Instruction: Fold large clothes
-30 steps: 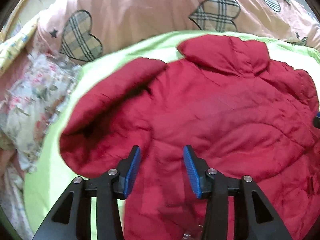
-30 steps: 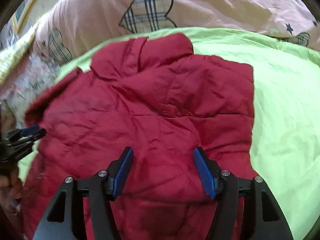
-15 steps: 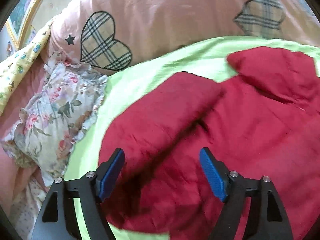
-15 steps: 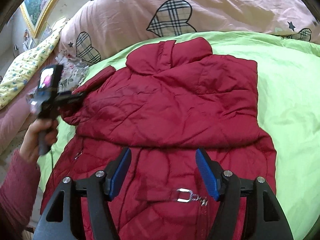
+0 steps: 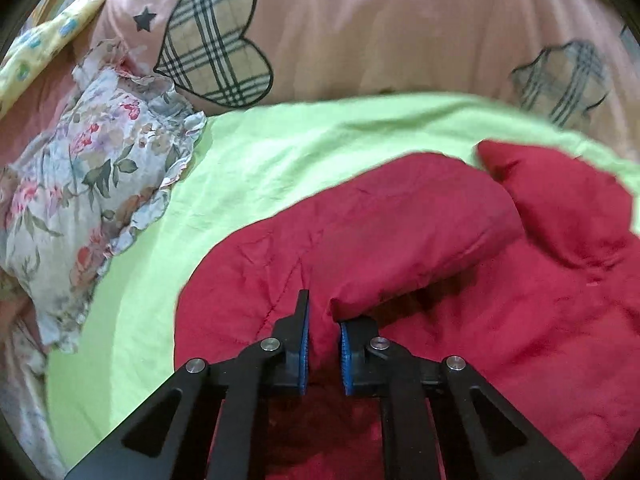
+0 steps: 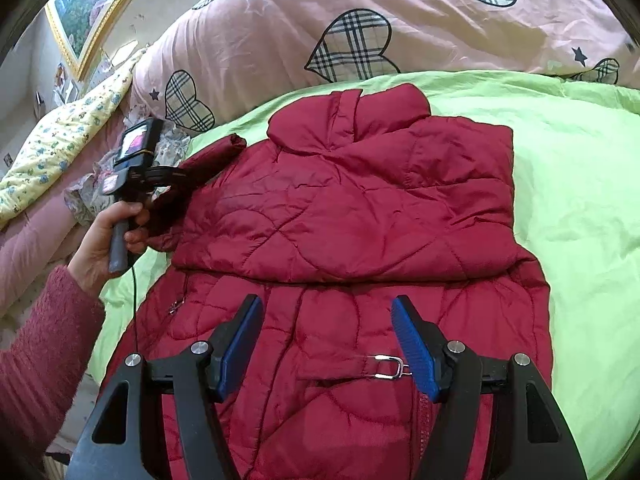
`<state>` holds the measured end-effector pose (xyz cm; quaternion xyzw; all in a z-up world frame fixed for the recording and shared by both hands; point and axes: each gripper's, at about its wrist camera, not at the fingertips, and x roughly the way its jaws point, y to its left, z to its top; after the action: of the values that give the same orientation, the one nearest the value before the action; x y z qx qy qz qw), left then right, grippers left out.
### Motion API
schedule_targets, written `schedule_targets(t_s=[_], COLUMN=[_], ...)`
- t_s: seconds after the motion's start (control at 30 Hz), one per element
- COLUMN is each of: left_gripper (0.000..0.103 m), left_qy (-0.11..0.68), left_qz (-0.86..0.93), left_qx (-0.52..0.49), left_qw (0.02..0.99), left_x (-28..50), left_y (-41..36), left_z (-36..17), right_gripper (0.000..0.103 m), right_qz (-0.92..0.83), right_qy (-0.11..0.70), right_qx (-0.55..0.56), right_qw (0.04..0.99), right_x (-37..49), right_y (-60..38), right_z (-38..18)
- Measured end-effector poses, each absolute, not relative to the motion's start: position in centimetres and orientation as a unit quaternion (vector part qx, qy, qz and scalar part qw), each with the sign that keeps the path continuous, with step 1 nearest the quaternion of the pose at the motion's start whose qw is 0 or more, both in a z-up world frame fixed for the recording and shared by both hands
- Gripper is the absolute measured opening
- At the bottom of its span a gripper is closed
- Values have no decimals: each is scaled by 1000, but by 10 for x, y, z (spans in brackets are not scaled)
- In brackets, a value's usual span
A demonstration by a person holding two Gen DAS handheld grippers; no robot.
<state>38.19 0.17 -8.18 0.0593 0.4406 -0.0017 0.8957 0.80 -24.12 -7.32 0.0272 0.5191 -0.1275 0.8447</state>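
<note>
A dark red quilted jacket point(image 6: 352, 216) lies on a lime green sheet point(image 6: 580, 184), its right sleeve folded across the chest and a metal buckle strap point(image 6: 384, 368) near the hem. My left gripper point(image 5: 323, 320) is shut on the cuff of the jacket's left sleeve point(image 5: 360, 240); red fabric fills the narrow gap between its blue pads. The right wrist view shows it at the jacket's left edge point(image 6: 168, 178), held in a hand. My right gripper point(image 6: 327, 312) is open and empty, hovering above the lower front of the jacket.
A pink duvet with plaid hearts point(image 6: 360, 40) is bunched behind the jacket. A floral frilled pillow point(image 5: 92, 184) lies left of the sheet. A yellow patterned cloth point(image 6: 60, 140) and a framed picture point(image 6: 88, 8) are at far left.
My left gripper has moved left to the sleeve cuff and closed on it. My right gripper has pulled back from the jacket and stays open.
</note>
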Motion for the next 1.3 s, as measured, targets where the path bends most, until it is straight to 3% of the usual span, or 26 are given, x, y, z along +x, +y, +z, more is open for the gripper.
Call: schedule_targets(t_s=[0.27, 0.6, 1.07, 1.3], left_gripper=[10, 10, 11, 11], left_qy=[394, 371, 407, 415], left_qz=[-107, -211, -265, -265], left_qx=[-12, -39, -42, -49], left_qw=[913, 904, 873, 869], left_x=[323, 263, 261, 267], left_y=[-10, -51, -102, -107], left_z=[-51, -52, -98, -104], right_gripper=[68, 68, 70, 70], right_qz=[-138, -158, -140, -110], right_qy=[515, 498, 453, 442], right_qx=[40, 69, 197, 295], right_qw=[845, 850, 858, 840], right_x=[-1, -18, -9, 32], right_y=[-245, -263, -314, -353], right_z=[-69, -50, -43, -72])
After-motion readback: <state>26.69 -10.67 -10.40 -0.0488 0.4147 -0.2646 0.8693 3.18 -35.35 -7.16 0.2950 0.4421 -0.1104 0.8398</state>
